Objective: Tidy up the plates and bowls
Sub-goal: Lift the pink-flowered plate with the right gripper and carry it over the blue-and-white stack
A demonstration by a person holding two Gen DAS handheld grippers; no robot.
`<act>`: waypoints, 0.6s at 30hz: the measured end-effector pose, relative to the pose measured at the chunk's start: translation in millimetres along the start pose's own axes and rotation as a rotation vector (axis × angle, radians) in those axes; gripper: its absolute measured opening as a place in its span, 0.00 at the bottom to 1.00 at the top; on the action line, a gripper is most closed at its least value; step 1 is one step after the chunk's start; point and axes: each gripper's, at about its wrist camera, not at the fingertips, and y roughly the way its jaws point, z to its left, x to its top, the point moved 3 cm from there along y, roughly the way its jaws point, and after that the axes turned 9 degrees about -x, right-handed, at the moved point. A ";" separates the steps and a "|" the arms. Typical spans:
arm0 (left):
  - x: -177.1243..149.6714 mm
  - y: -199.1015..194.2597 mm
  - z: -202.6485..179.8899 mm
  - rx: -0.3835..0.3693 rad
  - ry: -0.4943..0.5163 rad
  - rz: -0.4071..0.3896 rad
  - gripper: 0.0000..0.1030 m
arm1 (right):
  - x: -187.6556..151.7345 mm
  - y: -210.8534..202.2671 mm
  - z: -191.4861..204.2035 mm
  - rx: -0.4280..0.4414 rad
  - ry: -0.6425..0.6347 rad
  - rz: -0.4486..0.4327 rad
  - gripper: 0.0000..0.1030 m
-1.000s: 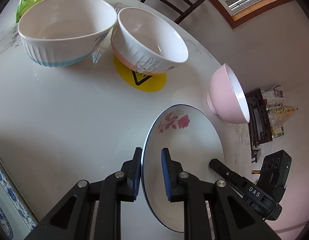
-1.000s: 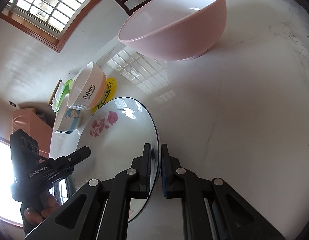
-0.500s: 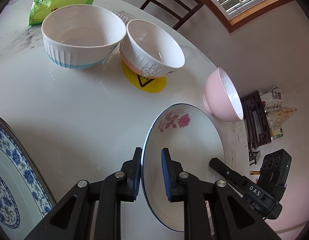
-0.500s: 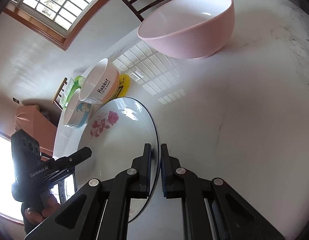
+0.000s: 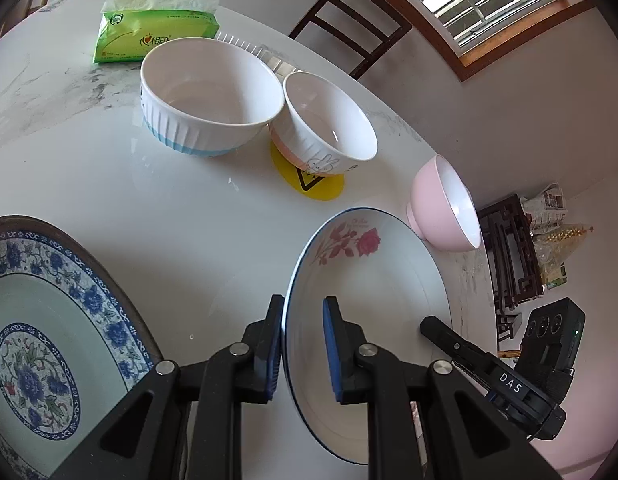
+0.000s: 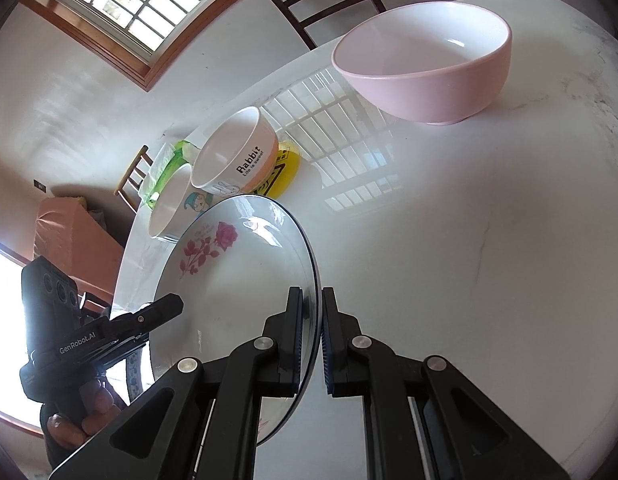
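A white plate with a rose print [image 5: 381,280] hangs tilted above the white table [image 5: 149,208], gripped from two sides. My left gripper [image 5: 303,320] is shut on its left rim. On the opposite rim my right gripper [image 6: 311,312] is shut, with the rose plate [image 6: 237,280] edge-on between its pads. A blue-patterned plate [image 5: 49,320] lies at the lower left. Further back stand a ribbed white bowl [image 5: 209,96], a rabbit bowl [image 5: 329,120] and a pink bowl [image 5: 441,204]. The right wrist view shows the pink bowl [image 6: 429,64] at the far right.
A green tissue pack [image 5: 157,36] lies behind the ribbed bowl, and a yellow sticker [image 5: 321,188] sits under the rabbit bowl. A dark wooden chair [image 5: 349,28] stands past the table's far edge. A person's hand [image 6: 81,420] holds the left gripper's handle.
Both grippers have risen and drawn back with the rose plate between them. The bowls look smaller and farther, and the blue-patterned plate has come into the left wrist view.
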 end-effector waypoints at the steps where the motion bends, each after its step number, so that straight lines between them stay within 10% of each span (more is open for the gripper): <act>1: -0.6 -3.1 1.1 0.001 -0.001 -0.005 0.17 | -0.2 -0.2 2.4 0.002 -0.004 0.001 0.10; 18: -5.1 -70.6 47.3 0.061 -0.055 -0.079 0.17 | -10.4 5.3 60.2 0.049 -0.101 0.032 0.10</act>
